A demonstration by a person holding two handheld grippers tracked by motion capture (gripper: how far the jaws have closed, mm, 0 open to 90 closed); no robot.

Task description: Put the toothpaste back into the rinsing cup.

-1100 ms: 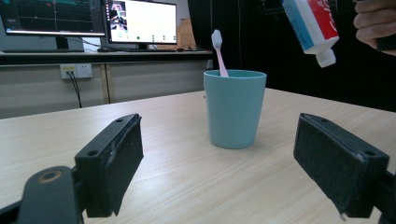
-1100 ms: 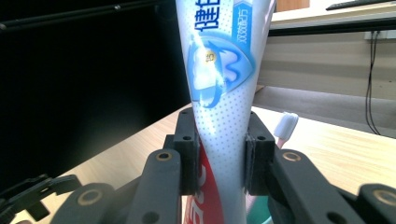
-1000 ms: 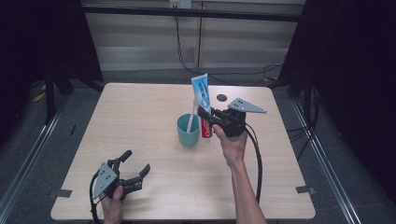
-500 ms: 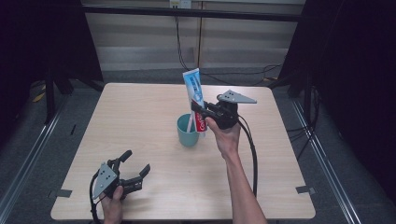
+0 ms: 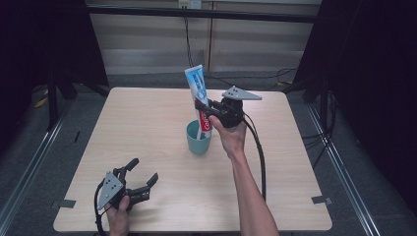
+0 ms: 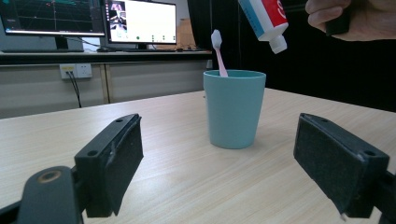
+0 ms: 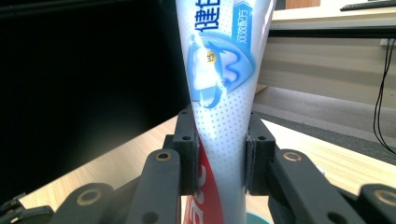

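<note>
- The right gripper [image 5: 204,109] was clenched on a toothpaste tube [image 5: 197,101], its pads [image 7: 187,154] pressing the tube's sides just above the red band.
- The tube stood nearly upright, cap end down, hanging above the teal cup [image 5: 198,139]; in the left gripper view its white cap [image 6: 278,44] was clear of the rim.
- A pink toothbrush [image 6: 217,51] stood in the cup, head up.
- The cup sat near the middle of the wooden table [image 5: 147,123].
- The left gripper [image 5: 140,177] rested near the table's front left edge, jaws wide apart and holding nothing, well apart from the cup.
</note>
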